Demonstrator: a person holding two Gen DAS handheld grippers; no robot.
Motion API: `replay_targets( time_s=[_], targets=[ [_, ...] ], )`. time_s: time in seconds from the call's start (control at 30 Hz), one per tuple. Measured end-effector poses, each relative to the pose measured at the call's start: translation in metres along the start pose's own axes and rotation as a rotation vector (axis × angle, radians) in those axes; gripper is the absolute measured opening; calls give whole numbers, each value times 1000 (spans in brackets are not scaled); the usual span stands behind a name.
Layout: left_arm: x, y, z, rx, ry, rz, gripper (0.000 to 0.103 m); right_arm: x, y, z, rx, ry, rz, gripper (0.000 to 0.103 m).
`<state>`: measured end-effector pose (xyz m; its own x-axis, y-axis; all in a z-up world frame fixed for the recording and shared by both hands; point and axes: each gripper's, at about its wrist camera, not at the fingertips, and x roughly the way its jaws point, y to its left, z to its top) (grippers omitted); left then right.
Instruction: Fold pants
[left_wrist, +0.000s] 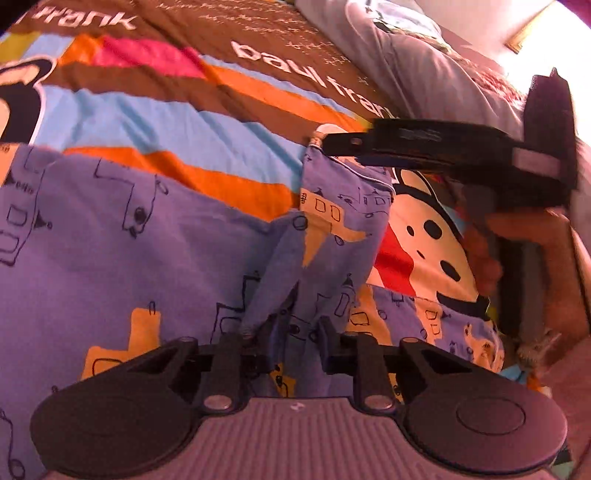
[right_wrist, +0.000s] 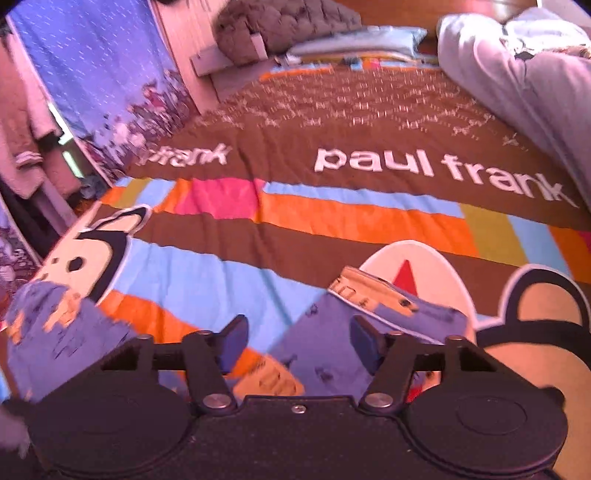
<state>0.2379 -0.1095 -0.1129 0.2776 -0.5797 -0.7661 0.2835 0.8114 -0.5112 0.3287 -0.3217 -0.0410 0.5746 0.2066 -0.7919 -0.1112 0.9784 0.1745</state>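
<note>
A bed is covered by a striped cartoon bedspread (right_wrist: 332, 218); a grey pillow (right_wrist: 517, 74) is seen at its far right corner, a blue curtain (right_wrist: 96, 74) at the left edge.

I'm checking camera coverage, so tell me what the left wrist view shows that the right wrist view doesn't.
Only the left wrist view shows the left gripper pinching a raised fold of the pants, and the right gripper from outside. Only the right wrist view shows the right gripper open above a pant leg, plus the patterned curtain. Both show the striped bedspread.

Striped cartoon bedspread (right_wrist: 295, 229) lettered "paul frank", grey duvet (right_wrist: 517, 74) bunched alongside, grey cushion (right_wrist: 280, 26) beyond.
</note>
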Motion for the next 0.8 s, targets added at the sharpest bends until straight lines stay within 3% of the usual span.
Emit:
replay_targets(
  time_s=[0.3, 0.37, 0.47, 0.57, 0.8],
  targets=[
    [0, 31, 2, -166, 8, -119, 25, 52, 13, 18, 35, 110, -166, 43],
    [0, 33, 3, -181, 15, -117, 23, 61, 12, 19, 52, 129, -198, 37],
    [1, 32, 4, -176, 24, -103, 20, 67, 10, 15, 52, 133, -241, 15],
    [1, 28, 6, -164, 29, -86, 18, 60, 5, 9, 70, 96, -236, 0],
    [0, 14, 8, -86, 13, -45, 18, -4, -18, -10, 196, -125, -145, 0]
  ],
)
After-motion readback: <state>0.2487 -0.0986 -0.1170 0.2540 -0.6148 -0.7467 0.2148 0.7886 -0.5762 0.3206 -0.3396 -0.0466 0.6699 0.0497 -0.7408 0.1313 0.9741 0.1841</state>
